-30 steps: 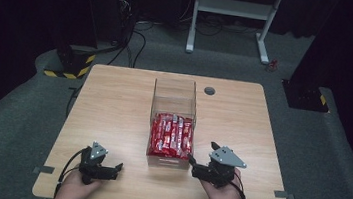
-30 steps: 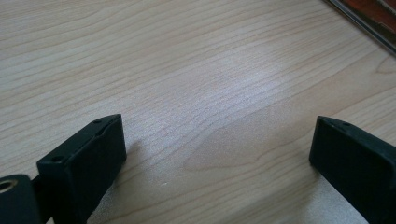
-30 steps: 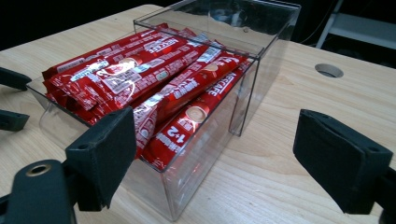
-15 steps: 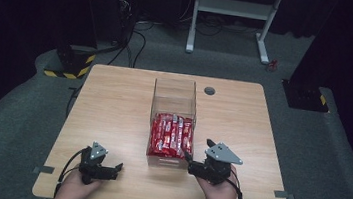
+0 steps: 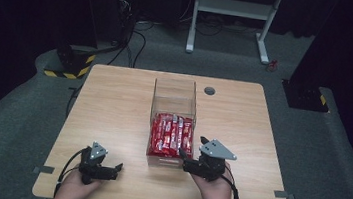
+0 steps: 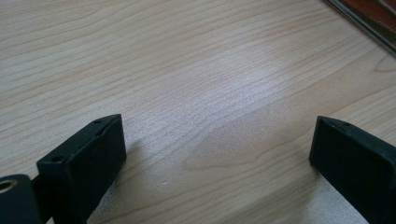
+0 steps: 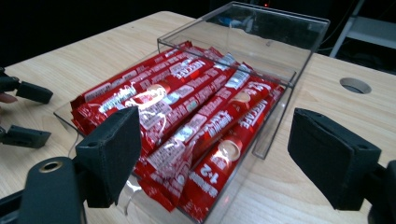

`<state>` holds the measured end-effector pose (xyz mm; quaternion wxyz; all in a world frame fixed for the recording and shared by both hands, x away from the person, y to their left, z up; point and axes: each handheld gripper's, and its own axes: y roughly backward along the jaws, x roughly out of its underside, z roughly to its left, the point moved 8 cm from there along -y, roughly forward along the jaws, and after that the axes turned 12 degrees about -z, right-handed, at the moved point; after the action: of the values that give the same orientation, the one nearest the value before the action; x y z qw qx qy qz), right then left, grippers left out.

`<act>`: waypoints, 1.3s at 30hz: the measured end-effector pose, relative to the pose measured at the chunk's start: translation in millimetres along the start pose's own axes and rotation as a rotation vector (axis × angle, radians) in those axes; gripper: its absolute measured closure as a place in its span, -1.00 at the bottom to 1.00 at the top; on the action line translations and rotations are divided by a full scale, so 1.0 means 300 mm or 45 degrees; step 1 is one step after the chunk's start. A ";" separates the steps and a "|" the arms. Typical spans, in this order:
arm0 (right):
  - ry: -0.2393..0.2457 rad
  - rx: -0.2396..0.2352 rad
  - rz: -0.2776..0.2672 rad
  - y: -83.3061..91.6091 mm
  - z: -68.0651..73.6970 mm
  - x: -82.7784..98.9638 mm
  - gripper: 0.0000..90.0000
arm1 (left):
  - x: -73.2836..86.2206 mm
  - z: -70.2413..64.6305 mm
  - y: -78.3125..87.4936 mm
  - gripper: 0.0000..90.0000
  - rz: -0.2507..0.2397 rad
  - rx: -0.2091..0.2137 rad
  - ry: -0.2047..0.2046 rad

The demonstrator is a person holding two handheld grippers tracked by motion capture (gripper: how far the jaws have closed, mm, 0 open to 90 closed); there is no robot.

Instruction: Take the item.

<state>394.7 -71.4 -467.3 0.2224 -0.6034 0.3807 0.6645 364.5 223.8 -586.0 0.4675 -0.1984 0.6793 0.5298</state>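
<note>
Two grippers spread, holding nothing: your right gripper [image 5: 181,159] beside the clear plastic box [image 7: 275,60] of red sachets [image 7: 187,112], left gripper [image 5: 117,169] over the light wooden table [image 6: 196,84].

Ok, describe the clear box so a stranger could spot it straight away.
Start from the wooden table. At its middle stands the clear box, long and open-topped, with its near end between the two grippers. It is the one see-through thing there, and red packets fill its near half, while the far half holds nothing.

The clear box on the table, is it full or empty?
Partly full. The clear box holds red stick packets in its near half; its far half looks empty, with bare table showing through.
</note>
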 end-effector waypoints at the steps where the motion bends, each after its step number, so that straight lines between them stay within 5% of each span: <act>1: 0.000 -0.003 -0.002 -0.003 0.001 -0.003 -0.60 | 0.000 0.000 0.000 -0.91 -0.001 -0.001 -0.001; 11: -0.030 -0.032 0.033 -0.055 0.018 0.013 -0.54 | 0.000 0.000 0.000 -0.91 -0.002 -0.002 -0.001; 20: -0.055 -0.064 0.024 -0.045 0.029 0.015 -0.35 | 0.000 0.001 0.000 -0.91 0.000 -0.004 -0.003; 25: -0.068 -0.060 0.021 -0.042 0.025 0.026 -0.10 | -0.001 0.000 -0.002 -0.91 -0.007 -0.005 0.001; 39: -0.094 -0.036 0.043 -0.038 0.015 0.059 0.11 | -0.001 0.000 -0.002 -0.91 -0.006 -0.006 0.001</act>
<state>397.4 -63.9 -487.4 0.2165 -0.5749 0.3731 0.6953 365.1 223.7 -586.0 0.4682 -0.2012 0.6777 0.5300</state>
